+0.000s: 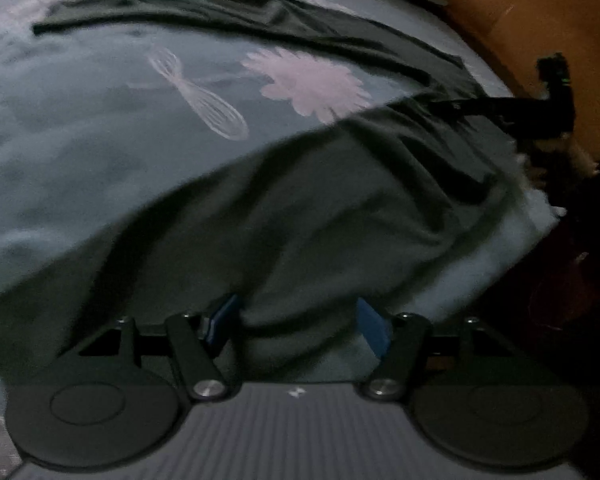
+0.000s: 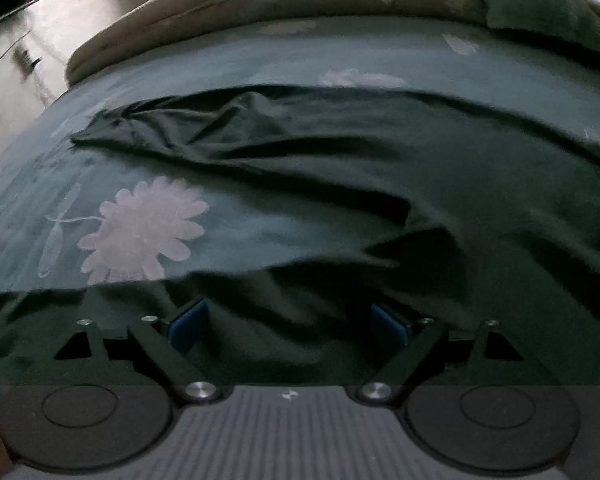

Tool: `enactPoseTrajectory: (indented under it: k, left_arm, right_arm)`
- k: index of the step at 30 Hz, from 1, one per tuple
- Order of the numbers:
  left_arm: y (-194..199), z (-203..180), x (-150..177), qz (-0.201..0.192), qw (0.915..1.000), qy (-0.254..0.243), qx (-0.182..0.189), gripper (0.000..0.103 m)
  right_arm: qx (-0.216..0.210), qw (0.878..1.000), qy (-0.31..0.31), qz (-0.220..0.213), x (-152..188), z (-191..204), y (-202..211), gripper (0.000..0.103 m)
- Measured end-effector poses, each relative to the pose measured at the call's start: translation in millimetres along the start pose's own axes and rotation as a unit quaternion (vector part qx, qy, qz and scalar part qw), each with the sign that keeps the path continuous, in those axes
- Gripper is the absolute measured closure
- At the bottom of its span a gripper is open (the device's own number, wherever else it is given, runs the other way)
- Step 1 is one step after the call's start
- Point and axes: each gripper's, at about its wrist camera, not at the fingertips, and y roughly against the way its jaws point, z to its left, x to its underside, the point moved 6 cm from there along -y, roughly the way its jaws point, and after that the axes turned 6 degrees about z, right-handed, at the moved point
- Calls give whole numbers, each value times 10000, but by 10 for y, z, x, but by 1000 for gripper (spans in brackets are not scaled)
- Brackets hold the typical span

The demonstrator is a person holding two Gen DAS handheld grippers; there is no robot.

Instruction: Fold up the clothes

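I had the dark garment (image 2: 340, 168) rumpled across the bedspread (image 1: 80, 128), barely folded. My left gripper (image 1: 300, 326) and right gripper (image 2: 290, 322) stood open, cloth bunched between both, neither clamped.

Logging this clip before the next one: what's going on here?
A person with a gripper in each hand is working on a dark green garment spread over a teal floral bedsheet. The left gripper and right gripper both sit over the near edge with jaws apart; cloth lies between the blue pads, but neither looks clamped. The garment is wrinkled and partly doubled over, so the fold is unfinished.
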Motion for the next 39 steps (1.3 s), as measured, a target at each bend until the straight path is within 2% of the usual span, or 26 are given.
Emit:
enactPoseTrajectory:
  k: [4,10,14,16,20,22,25,28,30,33,36,39]
  left_arm:
    - [61,-26,-198,-387,9992,38,-75,37]
    - [-17,-163,-592,-591,9982,-74,-116,36]
    - [-77,-455,-1091,-845,9959,-299,87,36]
    - [-160,-644,-1403,-871,9953,-375,178,30]
    - [-453,-1100,-2033,-895,9946,-492,-178,30]
    - [-635,-1309,-2314,-985,9936,-530,-154,30]
    - [-1000,-1573,-2711,-1087,9921,-602,-172,30]
    - [-1453,-1740,-2999,-1120,9907,-641,-436,30]
    - [-1705,-1778,-3047,-1054,9903,-685,-594,30]
    - [-2013,-1758,-2973,-693,9939,-494,-702,32]
    - [-1996,-1749,-2741,-625,9965,-214,-512,29]
    - [-1917,-1776,-2634,-375,9982,-256,-390,28]
  right_arm:
    - [366,9990,236,-40,-49,-60,157,12]
    - [813,9965,211,-21,73,-350,291,12]
    - [919,9956,188,-75,154,-524,365,12]
    - [947,9953,155,-132,204,-617,393,12]
    - [889,9959,140,-133,345,-812,427,12]
    - [856,9961,176,-134,408,-928,447,12]
    - [833,9962,148,-203,461,-1096,478,12]
    - [620,9975,54,-320,494,-1240,503,12]
    - [532,9980,79,-344,520,-1293,498,12]
    - [412,9985,34,-354,576,-1380,495,12]
    - [229,9991,-132,-332,639,-1452,487,11]
    - [71,9992,-197,-335,694,-1474,483,7]
